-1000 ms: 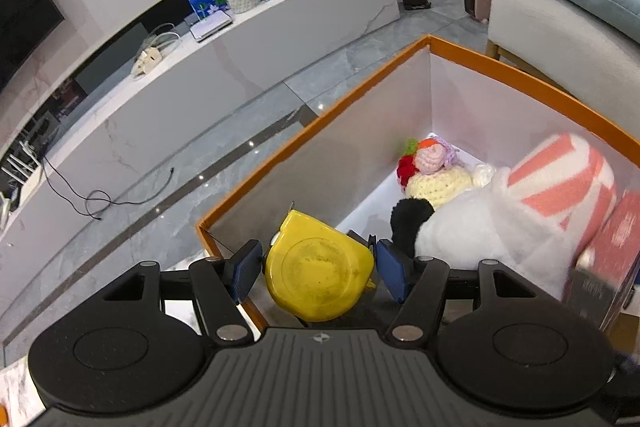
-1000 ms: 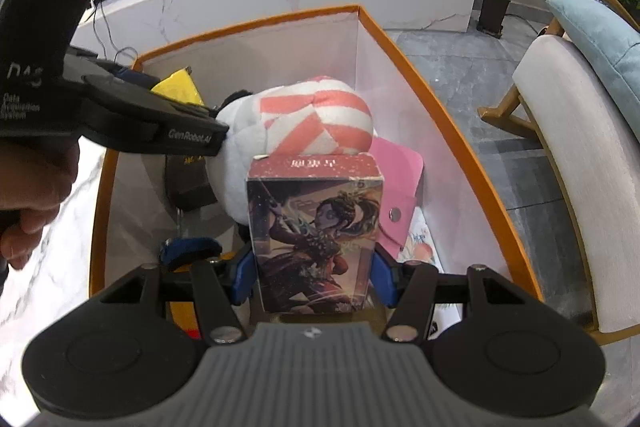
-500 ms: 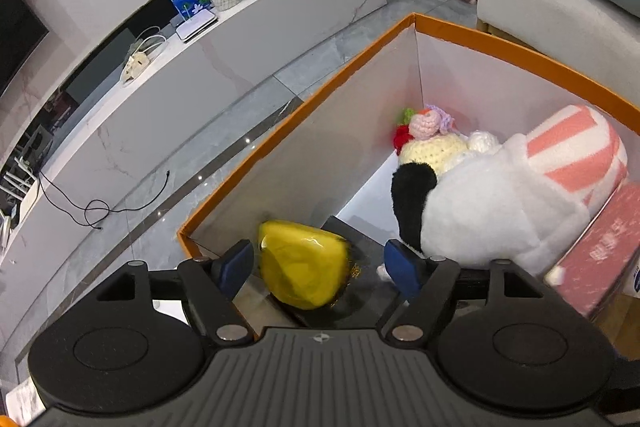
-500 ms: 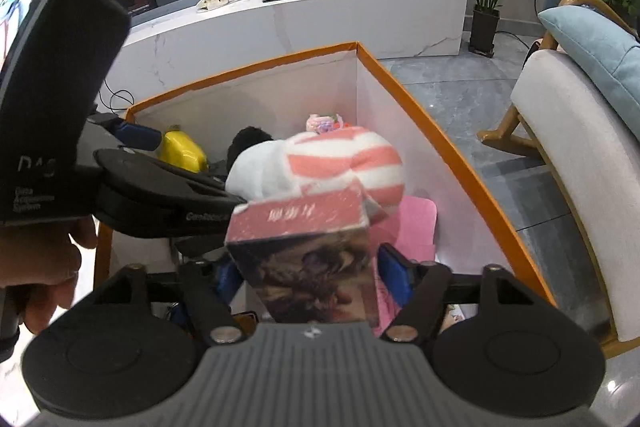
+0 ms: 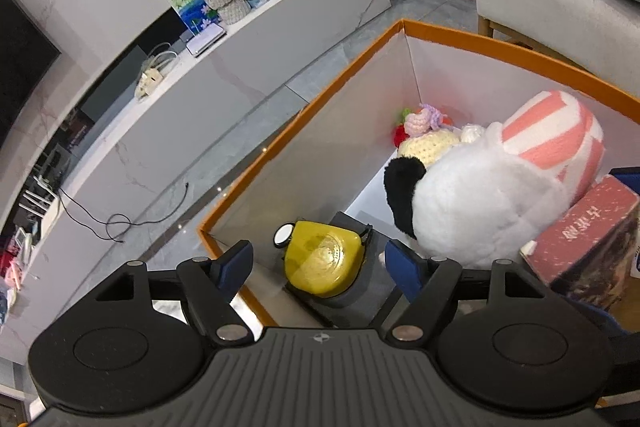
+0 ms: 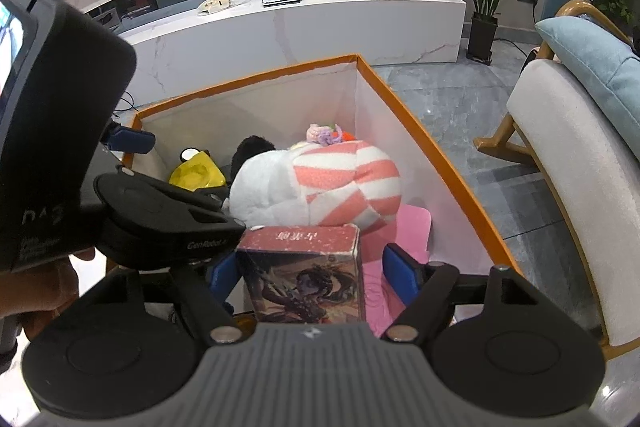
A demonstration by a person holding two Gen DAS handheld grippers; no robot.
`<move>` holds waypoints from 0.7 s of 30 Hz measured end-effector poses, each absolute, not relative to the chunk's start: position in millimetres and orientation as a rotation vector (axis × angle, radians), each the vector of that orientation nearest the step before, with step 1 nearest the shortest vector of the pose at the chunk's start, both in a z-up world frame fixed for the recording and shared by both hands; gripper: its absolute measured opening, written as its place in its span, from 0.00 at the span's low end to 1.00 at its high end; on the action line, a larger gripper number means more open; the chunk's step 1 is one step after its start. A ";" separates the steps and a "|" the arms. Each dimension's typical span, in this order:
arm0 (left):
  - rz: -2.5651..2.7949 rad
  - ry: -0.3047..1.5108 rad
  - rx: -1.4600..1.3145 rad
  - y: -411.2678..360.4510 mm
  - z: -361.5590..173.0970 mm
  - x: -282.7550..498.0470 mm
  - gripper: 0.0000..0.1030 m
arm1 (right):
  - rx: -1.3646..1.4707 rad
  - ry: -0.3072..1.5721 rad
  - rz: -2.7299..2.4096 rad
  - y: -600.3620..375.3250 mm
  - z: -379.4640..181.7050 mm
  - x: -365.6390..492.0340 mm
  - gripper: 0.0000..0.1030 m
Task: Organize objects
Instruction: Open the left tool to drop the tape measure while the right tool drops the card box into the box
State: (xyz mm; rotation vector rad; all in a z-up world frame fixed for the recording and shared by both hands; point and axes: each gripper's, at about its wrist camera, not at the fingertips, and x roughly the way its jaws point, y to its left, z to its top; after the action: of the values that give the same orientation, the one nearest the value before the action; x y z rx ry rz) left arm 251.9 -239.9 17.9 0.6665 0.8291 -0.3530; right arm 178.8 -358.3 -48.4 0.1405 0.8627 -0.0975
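The left gripper (image 5: pixel 318 261) hangs released, its blue pads wide apart. Just ahead and below, between the pads, the yellow tape (image 5: pixel 323 258) lies flat in the near corner of the bin (image 5: pixel 496 42), on a dark flat item. The plush (image 5: pixel 492 199) sits ahead to the right, with the crochet toy (image 5: pixel 424 135) farther off.

The right gripper (image 6: pixel 310 273) also stands spread; the card box (image 6: pixel 305 273) stands upright between its pads, seemingly touching the left pad and apart from the right one. Beyond it are the plush and a pink pouch (image 6: pixel 412 227). Both items look delivered, so each gripper probably only needs to draw straight back.
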 end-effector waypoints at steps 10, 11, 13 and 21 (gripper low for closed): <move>-0.349 0.816 0.619 -242.2 48.8 232.2 0.83 | 0.143 0.851 -0.122 -364.2 -37.3 166.2 0.78; -0.349 0.821 0.600 -240.4 52.2 230.6 0.83 | 0.142 0.847 -0.121 -365.1 -35.4 164.0 0.78; -0.351 0.836 0.551 -235.4 59.5 227.0 0.83 | 0.138 0.834 -0.121 -365.9 -30.2 158.6 0.78; -0.298 0.799 0.516 -233.2 90.4 198.9 0.81 | 0.127 0.752 -0.100 -364.9 -7.9 130.3 0.78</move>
State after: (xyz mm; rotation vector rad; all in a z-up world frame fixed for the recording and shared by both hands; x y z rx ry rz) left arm 198.9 -233.2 90.4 0.5159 0.7990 -0.2981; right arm 130.3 -364.9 -7.9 0.1272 0.7524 -0.0996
